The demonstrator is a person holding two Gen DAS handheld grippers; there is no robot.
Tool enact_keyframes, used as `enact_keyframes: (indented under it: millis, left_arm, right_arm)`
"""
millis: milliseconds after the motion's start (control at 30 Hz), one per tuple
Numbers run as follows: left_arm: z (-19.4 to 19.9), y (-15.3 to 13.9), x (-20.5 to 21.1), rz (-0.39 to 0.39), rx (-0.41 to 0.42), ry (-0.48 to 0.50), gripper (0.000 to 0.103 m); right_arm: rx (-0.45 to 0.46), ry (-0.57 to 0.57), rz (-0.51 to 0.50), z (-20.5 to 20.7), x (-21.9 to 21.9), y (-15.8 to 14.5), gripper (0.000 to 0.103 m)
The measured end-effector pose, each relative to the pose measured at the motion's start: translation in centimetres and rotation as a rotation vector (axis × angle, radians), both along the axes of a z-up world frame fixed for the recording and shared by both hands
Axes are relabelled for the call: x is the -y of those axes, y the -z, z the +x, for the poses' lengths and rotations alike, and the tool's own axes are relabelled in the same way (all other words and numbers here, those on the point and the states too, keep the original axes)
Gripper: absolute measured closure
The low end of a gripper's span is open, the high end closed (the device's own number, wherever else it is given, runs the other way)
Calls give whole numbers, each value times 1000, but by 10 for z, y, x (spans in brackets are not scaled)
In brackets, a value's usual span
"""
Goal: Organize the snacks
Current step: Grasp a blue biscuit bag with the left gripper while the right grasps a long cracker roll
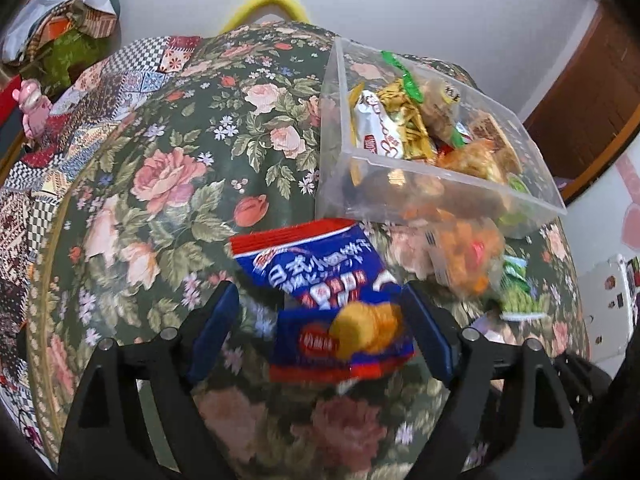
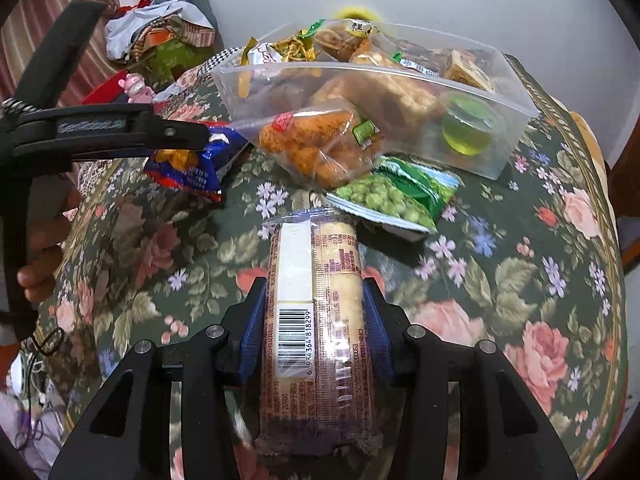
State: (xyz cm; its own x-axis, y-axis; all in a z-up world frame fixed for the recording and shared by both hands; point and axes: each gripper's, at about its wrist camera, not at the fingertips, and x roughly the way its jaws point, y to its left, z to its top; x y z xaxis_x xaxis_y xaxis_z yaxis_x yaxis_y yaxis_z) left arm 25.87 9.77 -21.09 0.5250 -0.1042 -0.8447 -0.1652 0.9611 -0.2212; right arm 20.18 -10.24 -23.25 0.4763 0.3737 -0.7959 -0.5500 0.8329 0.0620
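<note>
Right gripper [image 2: 316,320] clamps cylindrical cracker roll [image 2: 316,300] (glossy wrap).

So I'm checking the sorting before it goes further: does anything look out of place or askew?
Three packs lie outside the clear bin: an orange snack bag leaning on its front wall, green peas flat on the cloth, and the blue biscuit pack between the left gripper fingers. No spill or damage shows.

The black left gripper with blue pads [image 1: 320,312] is held spread wide apart, while the matching right gripper [image 2: 314,320] is clamped on a clear-wrapped long pastry pack [image 2: 316,320].
</note>
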Motion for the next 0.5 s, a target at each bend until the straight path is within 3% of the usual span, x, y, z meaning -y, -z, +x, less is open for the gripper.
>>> enact_keyframes:
  millis: [267,333,400,500]
  left_arm:
    - [20,24,-1,-81,-22,-10,17]
    - [20,29,-4,-126,-26,-11,21]
    - [17,29,-7,-130,-10,-14,36]
    - [12,26,-9,-113,-3,-11,41]
  right_arm:
    - [-19,4,6,6,-8,-1,60]
    - [-30,0,3,6,-9,-2,56]
    - [-34,-1,5,3,-2,-3,52]
    - [-21,-11,-11,-5,6,-2,48]
